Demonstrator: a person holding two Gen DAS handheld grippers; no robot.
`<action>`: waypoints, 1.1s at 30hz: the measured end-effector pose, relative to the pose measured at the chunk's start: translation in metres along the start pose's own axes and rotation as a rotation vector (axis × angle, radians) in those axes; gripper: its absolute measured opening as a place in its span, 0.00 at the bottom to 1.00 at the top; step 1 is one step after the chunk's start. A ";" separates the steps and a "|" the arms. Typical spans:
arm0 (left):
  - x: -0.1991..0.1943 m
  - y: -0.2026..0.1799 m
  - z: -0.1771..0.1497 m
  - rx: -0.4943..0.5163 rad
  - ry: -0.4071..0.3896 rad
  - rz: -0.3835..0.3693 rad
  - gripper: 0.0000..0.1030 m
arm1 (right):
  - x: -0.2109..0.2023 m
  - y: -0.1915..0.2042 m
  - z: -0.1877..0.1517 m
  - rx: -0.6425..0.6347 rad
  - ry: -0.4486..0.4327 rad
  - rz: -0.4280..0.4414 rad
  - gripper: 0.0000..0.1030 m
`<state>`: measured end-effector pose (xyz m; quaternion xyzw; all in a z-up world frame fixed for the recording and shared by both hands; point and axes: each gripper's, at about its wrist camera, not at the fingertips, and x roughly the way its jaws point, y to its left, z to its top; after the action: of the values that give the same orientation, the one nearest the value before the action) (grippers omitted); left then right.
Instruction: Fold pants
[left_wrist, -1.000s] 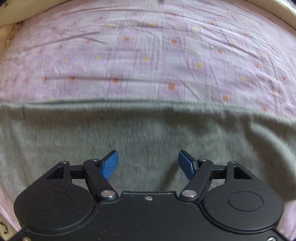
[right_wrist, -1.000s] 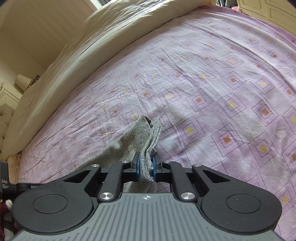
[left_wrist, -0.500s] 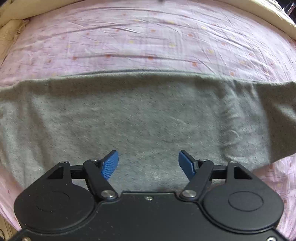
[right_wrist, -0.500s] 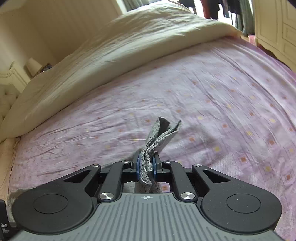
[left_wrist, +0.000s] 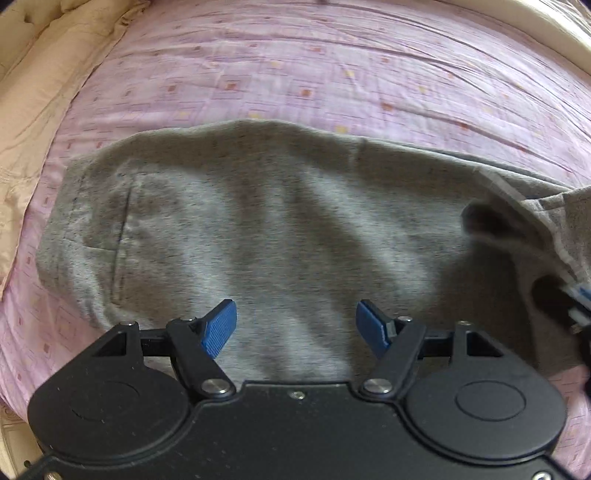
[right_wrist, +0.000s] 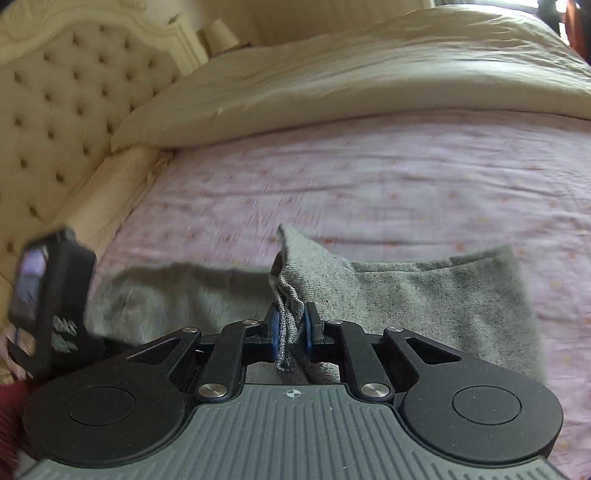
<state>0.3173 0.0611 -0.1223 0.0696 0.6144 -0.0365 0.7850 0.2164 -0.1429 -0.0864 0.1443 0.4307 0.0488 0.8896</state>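
The grey sweatpants (left_wrist: 258, 221) are lying across the purple patterned bedsheet (left_wrist: 295, 74), below the cream duvet (right_wrist: 369, 74). The right gripper (right_wrist: 291, 330) is pinching a bunched edge of them tightly between its fingers, while the left gripper (left_wrist: 295, 326) is hovering over the cloth, fingers spread wide and holding nothing. The fabric is looking soft, limp and light, so gripping doubled edges or corners should suit. Motion blur is smearing the fold near the right gripper.
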 end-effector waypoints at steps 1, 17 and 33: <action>0.001 0.007 0.000 0.001 0.002 0.003 0.71 | 0.018 0.013 -0.009 -0.026 0.030 -0.016 0.13; -0.030 -0.046 0.024 0.098 -0.101 -0.151 0.71 | 0.002 0.027 -0.019 -0.109 0.070 -0.010 0.26; 0.019 -0.069 0.008 0.023 0.017 -0.009 0.75 | 0.025 -0.130 0.006 0.032 0.162 -0.340 0.23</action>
<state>0.3199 -0.0082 -0.1429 0.0762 0.6211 -0.0462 0.7786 0.2314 -0.2624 -0.1407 0.0792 0.5199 -0.0976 0.8449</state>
